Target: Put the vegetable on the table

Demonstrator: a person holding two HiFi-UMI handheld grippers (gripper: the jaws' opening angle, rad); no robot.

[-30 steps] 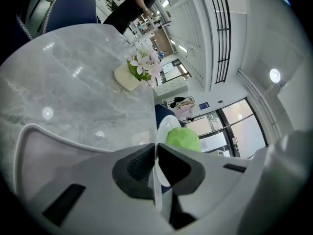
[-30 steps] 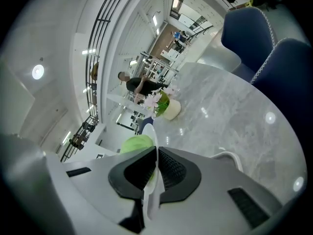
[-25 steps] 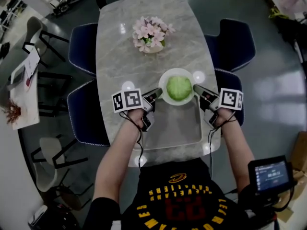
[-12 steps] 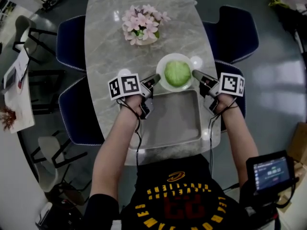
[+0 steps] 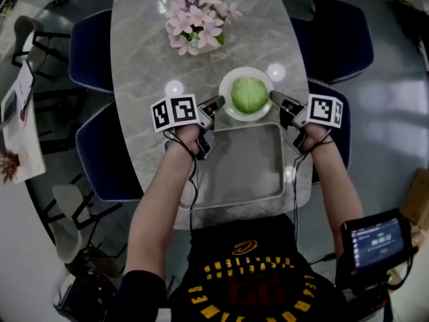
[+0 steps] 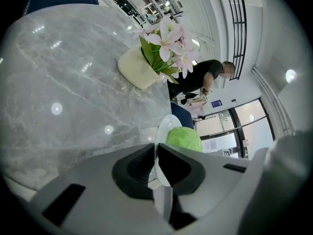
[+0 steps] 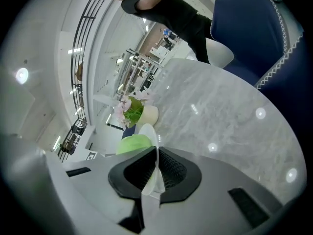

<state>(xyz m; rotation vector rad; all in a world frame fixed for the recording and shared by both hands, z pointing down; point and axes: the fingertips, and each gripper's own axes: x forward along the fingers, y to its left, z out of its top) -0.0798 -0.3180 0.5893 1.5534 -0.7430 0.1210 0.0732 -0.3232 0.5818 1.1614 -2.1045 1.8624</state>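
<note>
Jaws of left gripper [image 5: 216,104] and right gripper [image 5: 275,98] clamp opposite rims of the plate [image 5: 247,116].

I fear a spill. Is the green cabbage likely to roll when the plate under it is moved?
Probably: the cabbage is round and lies loose on a shallow plate, so a tilt may roll it. The plate looks stiff, but the left gripper and right gripper pinch only its thin rim, so it might slip.
</note>
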